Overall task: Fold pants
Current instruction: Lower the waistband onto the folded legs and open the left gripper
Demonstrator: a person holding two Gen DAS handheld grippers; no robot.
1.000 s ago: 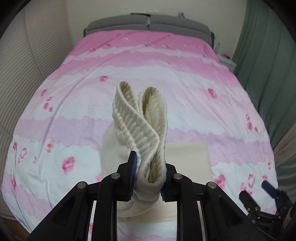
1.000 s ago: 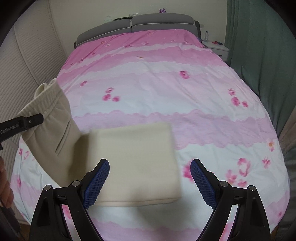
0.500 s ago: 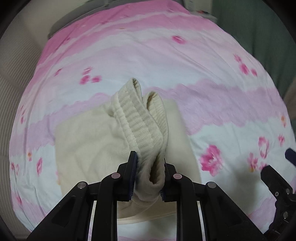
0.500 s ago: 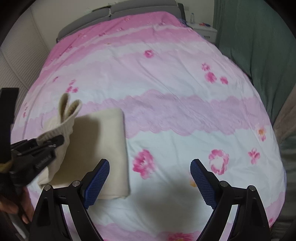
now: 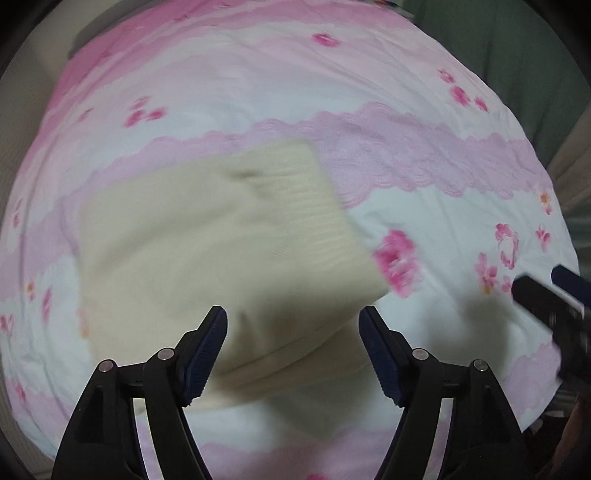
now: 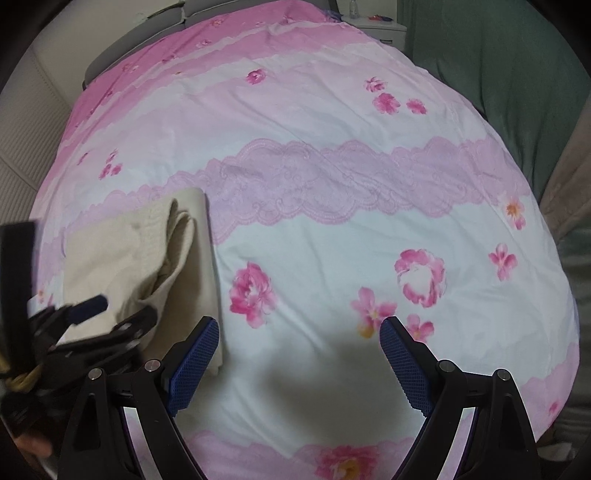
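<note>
1. Bed (image 6: pixel 332 229) fills both views, under a pink-and-white banded cover printed with pink flowers; grey headboard (image 6: pixel 122 48) at the far end.
2. Green curtain (image 6: pixel 498 74) along the right side, with a white nightstand (image 6: pixel 373 26) at the far right corner.
3. Cream pants (image 5: pixel 207 236) lying folded on the near left part of the bed, a rough rectangle across a lace-patterned pink band and the white band nearer; blurred in the left view. Ribbed top layer (image 6: pixel 173 236) rumpled, lifted off the flat layer below along the right edge.
4. Left gripper (image 5: pixel 293 328) pointing steeply down over the near edge of the pants, jaws opening; blue pads apart, cloth seen between them but not pressed by either pad. Also visible at the left edge of the right view (image 6: pixel 110 314), blurred, over the near part of the pants.
5. Right gripper (image 6: pixel 299 336) wide open over bare cover, just right of the pants, nothing between its pads. Left pad (image 6: pixel 192 365) overlaps the pants' near right corner in the picture; contact cannot be told.
</note>
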